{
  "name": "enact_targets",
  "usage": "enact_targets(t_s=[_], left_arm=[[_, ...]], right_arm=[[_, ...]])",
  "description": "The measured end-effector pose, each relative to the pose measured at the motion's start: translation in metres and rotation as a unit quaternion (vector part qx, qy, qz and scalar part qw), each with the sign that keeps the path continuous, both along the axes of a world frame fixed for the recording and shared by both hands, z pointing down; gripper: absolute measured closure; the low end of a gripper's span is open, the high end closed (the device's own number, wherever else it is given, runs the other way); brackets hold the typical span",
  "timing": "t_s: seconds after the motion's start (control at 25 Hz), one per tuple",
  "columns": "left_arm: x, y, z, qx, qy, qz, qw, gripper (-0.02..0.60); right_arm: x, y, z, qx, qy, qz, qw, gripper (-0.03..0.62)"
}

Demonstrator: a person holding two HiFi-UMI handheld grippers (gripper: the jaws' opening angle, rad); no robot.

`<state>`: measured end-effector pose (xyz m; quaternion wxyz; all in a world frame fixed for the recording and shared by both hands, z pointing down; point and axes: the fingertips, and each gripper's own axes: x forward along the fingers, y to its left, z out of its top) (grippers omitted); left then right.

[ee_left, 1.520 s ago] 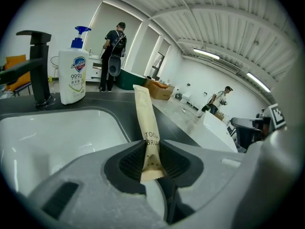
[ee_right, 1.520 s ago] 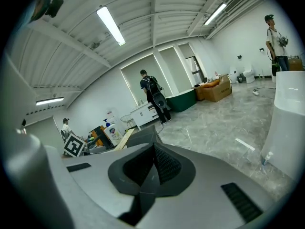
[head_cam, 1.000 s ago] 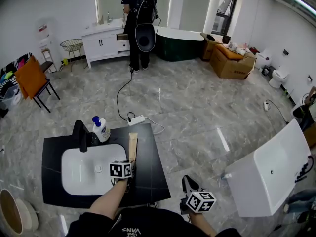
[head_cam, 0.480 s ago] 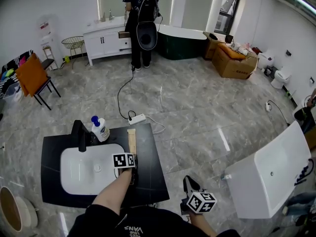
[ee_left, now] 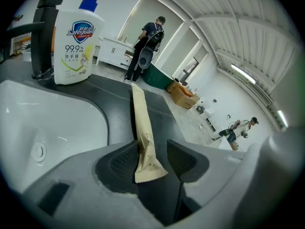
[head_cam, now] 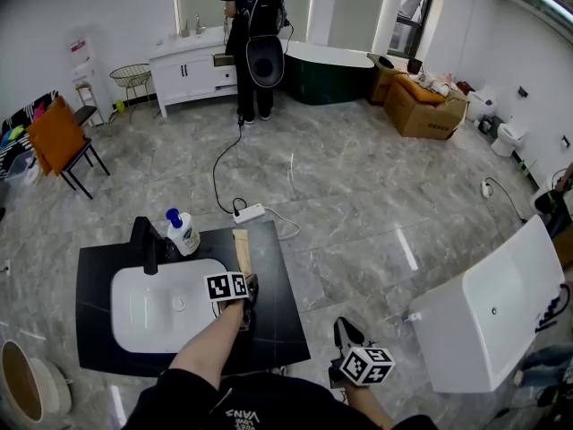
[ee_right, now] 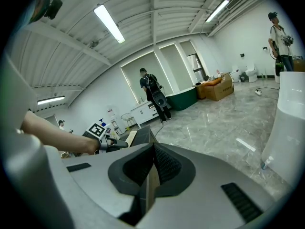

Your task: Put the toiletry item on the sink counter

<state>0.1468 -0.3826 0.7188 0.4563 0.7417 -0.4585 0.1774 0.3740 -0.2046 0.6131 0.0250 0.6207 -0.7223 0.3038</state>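
My left gripper [ee_left: 152,154] is opening low over the black counter [head_cam: 273,316], its jaws parting around the near end of the tan sachet [ee_left: 143,123]. The sachet lies along the counter just right of the basin [head_cam: 148,312], pointing away from me. Its near end sits against the left pad and clear of the right one. Behind the basin, a soap bottle [ee_left: 76,42] stands beside the black faucet [head_cam: 143,243]. My right gripper [ee_right: 153,163] hangs off the counter, well right of the basin, jaws pressed together.
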Motion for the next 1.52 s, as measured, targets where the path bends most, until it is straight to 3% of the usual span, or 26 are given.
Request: enact_targets(t_s=[0.36, 0.6, 0.92, 1.28, 1.52], left_arm=[[-0.007, 0.003, -0.008, 0.009, 0.026, 0.008, 0.9996, 0.250], [-0.024, 0.007, -0.034, 0.071, 0.021, 0.043, 0.9963, 0.241], [-0.050, 0.034, -0.069, 0.147, 0.035, 0.098, 0.9837, 0.395], [-0.091, 0.081, -0.121, 0.233, 0.038, 0.153, 0.9596, 0.560], [-0.127, 0.110, -0.145, 0.263, 0.048, 0.179, 0.9468, 0.571]], right_arm=[[-0.024, 0.002, -0.008, 0.010, 0.004, 0.002, 1.000, 0.594], [-0.045, 0.015, -0.013, 0.008, 0.008, 0.007, 1.000, 0.594], [-0.089, 0.032, -0.019, 0.014, 0.012, 0.010, 1.000, 0.594], [-0.134, 0.064, -0.021, 0.016, 0.014, 0.026, 0.999, 0.594], [-0.166, 0.078, -0.022, 0.020, 0.018, 0.039, 0.999, 0.594]])
